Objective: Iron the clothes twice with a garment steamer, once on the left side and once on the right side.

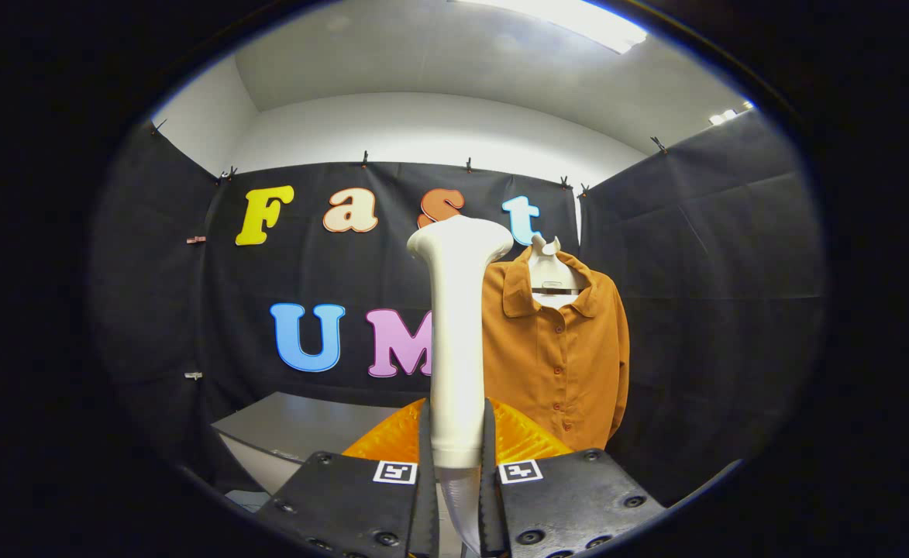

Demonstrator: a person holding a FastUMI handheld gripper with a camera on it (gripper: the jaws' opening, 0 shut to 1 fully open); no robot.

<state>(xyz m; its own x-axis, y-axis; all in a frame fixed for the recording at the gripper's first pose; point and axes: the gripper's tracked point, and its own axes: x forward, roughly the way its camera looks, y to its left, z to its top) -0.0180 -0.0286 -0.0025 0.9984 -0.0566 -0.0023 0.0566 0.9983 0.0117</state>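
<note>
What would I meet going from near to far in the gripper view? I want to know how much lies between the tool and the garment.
Gripper, shut on the garment steamer's handle → garment steamer standing upright between the fingers → grey table → orange shirt on its hanger → black cloth wall.

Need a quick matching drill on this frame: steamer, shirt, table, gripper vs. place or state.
1 steamer
2 shirt
3 table
4 gripper

a hangs on the wall, buttoned
b shut on the handle
c upright between the fingers
d low, beyond the fingers, by the wall

Pairs: 1-c, 2-a, 3-d, 4-b
</note>
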